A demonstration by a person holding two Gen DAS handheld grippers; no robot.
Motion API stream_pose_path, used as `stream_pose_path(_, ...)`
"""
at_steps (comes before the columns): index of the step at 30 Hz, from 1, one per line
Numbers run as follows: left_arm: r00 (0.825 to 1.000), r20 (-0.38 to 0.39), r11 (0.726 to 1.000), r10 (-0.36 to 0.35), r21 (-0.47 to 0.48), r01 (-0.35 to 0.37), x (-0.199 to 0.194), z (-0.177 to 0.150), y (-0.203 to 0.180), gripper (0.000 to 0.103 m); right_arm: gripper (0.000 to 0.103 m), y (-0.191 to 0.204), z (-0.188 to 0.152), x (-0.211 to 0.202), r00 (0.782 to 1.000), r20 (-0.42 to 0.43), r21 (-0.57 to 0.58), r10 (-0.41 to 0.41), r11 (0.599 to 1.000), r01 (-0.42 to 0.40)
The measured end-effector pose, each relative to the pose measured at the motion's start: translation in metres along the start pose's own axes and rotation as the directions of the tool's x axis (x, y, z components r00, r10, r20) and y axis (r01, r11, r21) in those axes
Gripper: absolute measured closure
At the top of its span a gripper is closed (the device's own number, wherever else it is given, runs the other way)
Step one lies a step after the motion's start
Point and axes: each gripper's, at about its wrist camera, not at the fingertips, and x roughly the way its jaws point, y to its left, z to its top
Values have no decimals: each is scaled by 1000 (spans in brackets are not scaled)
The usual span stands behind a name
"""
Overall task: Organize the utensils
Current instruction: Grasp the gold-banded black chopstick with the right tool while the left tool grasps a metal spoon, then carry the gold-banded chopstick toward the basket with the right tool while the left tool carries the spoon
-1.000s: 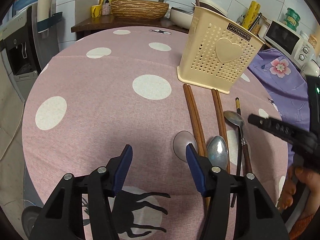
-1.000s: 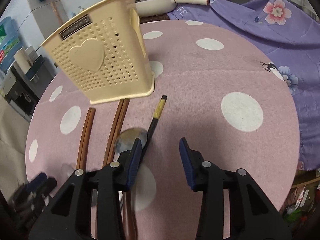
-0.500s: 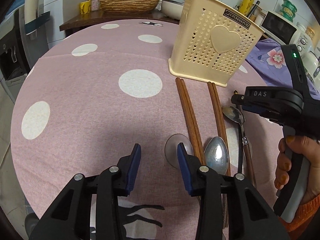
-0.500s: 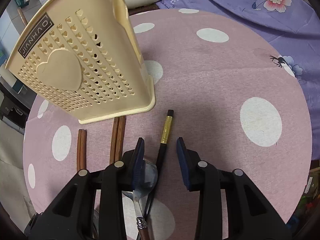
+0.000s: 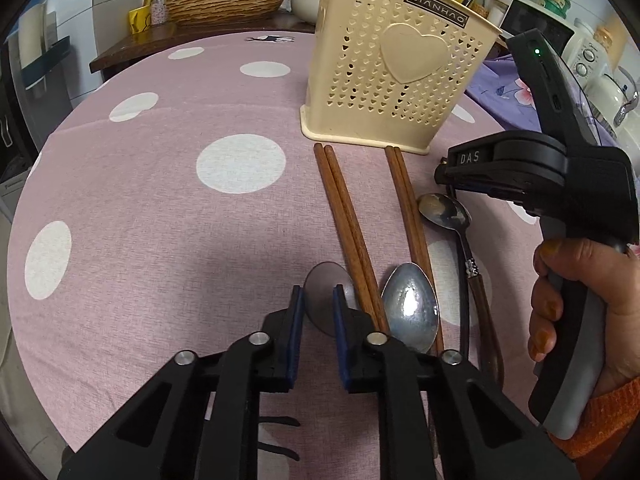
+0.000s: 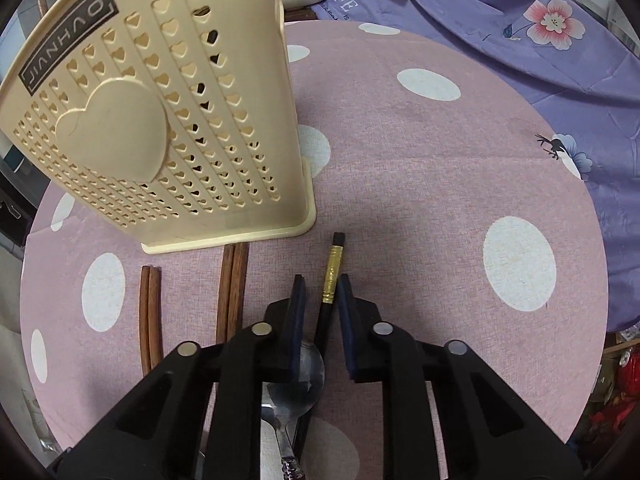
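Observation:
A cream perforated utensil holder [image 5: 394,76] stands upright on the pink dotted table; it also shows in the right wrist view [image 6: 160,120]. In front of it lie two pairs of brown chopsticks [image 5: 348,224] [image 5: 408,208], several metal spoons [image 5: 410,308] [image 5: 444,210] [image 5: 326,298] and a black utensil with a gold band [image 6: 330,292]. My left gripper [image 5: 318,304] is narrowly open above the leftmost spoon bowl. My right gripper [image 6: 322,300] is narrowly open, its fingers on either side of the black utensil, above a spoon [image 6: 296,376].
A wicker basket [image 5: 226,0], bottles and a bowl stand on a counter behind the table. A microwave [image 5: 536,28] and kettle are at the far right. A purple floral cloth [image 6: 560,60] lies beyond the table's right edge.
Both grippers have narrowed their jaws and moved lower and forward toward the utensils. The right gripper now straddles the black utensil; the left one is over the leftmost spoon.

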Motion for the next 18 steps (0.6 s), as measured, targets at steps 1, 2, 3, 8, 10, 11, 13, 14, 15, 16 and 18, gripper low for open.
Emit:
stream_pose_path(1,1000,0,1000,-3,-2,3,0,0,0,93,92,-1,0,0,1000,0,6,3,1000,-3)
stream_pose_path(2,1000,0,1000,-4,-4,4,0,0,0,94,94,-2,0,-1,1000,1,11,6,1000,-6)
stream_pose_path(3,1000,2,1000,-6,-4,6,0,0,0,94,94,-4,0,-1,1000,1,17,16,1000,-16)
stream_pose_path(8,1000,17,1000,-7,-19,8,-3,3,2,96,94,-17,6,4,997,6,63,75,995,-75)
stream_pose_path(10,1000,30,1000,-3,-22,4,-6,7,4,97,94,-25,8,6,994,9,100,113,988,-114)
stream_pose_path(11,999,44,1000,-3,-25,4,-9,9,5,98,95,-29,8,6,990,16,119,137,983,-138)
stream_pose_path(13,997,79,1000,5,-25,-3,-17,15,7,99,95,-35,8,2,987,43,139,156,977,-161)
stream_pose_path(14,996,91,1000,10,-24,-8,-19,18,9,99,95,-38,9,0,986,60,142,154,977,-161)
stream_pose_path(15,994,103,1000,19,-24,-16,-22,21,10,100,95,-40,10,-2,985,77,145,156,975,-166)
stream_pose_path(16,993,115,999,29,-24,-26,-25,25,12,100,95,-42,11,-3,983,92,147,158,974,-171)
stream_pose_path(18,991,127,999,40,-28,-36,-27,32,16,100,95,-47,14,-8,980,123,156,156,972,-175)
